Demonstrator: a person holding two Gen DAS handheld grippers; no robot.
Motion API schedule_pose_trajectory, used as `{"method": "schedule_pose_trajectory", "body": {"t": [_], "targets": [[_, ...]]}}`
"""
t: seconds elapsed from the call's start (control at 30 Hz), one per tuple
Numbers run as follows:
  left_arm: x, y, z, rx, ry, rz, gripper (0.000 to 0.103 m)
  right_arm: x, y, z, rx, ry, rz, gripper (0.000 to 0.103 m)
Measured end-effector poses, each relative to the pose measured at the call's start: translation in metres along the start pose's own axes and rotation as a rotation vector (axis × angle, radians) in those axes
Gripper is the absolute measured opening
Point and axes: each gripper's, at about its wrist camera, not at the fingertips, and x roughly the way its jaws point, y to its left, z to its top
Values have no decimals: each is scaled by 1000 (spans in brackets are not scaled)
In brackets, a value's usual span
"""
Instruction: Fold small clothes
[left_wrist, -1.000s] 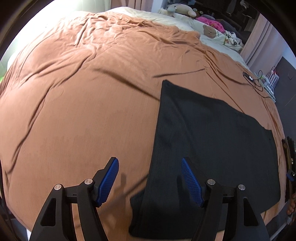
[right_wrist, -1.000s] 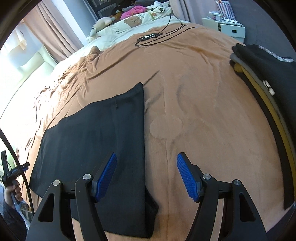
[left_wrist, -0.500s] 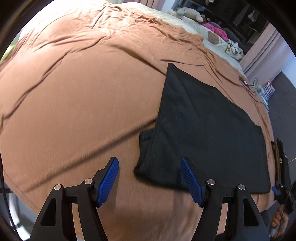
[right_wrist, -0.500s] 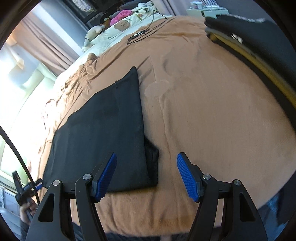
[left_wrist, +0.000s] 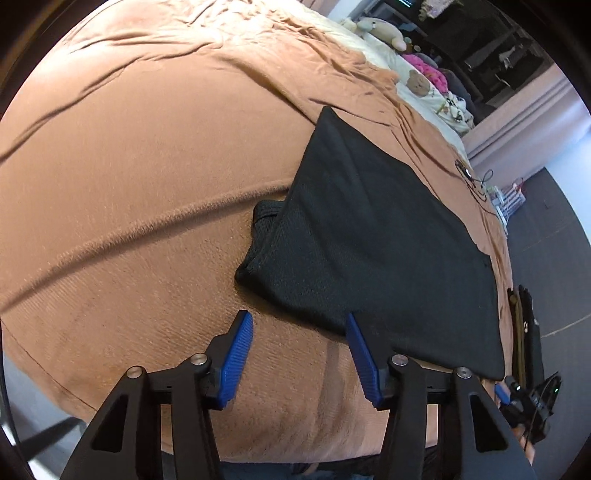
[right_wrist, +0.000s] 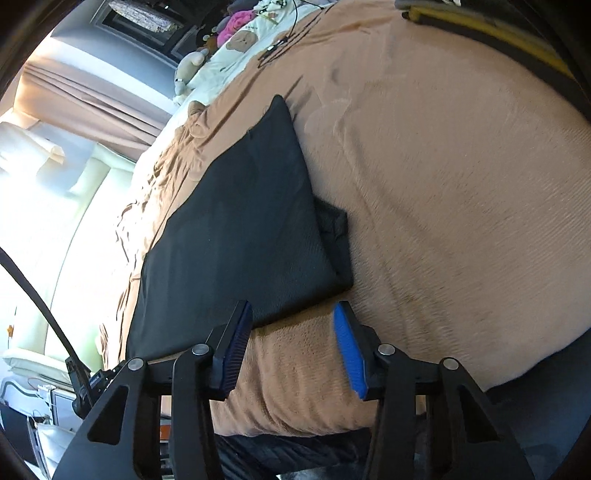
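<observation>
Colours and patterns

A black ribbed garment (left_wrist: 380, 236) is laid on a plain orange-brown blanket (left_wrist: 147, 166); blue ribbed pads (right_wrist: 349, 354) are fitted on black grippers.

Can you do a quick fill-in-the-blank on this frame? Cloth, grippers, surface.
1. The garment lying on the bed is ____ in color.
2. The blanket under it is ____.
3. The left gripper and right gripper both have their jaws ____.
4. The gripper finger pads are ____.

Missing words: black; brown; open; blue
</observation>
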Motion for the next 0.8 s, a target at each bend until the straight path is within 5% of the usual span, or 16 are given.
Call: {"method": "schedule_pose_trajectory", "body": {"t": [0.33,0.5,0.73,0.8], "targets": [[9,11,7,-146,-49,-63,48,13,-3,-2,88,-67,12,34],[11,26,5,-255,-112,-100,37,22,-6,-11,151,-92,14,9],[8,26,-2,-302,-148,-129,36,21,0,-20,160,-142,25,4],[10,25,-1,-296,-153,-110,21,21,2,-23,161,-146,22,2]]}}
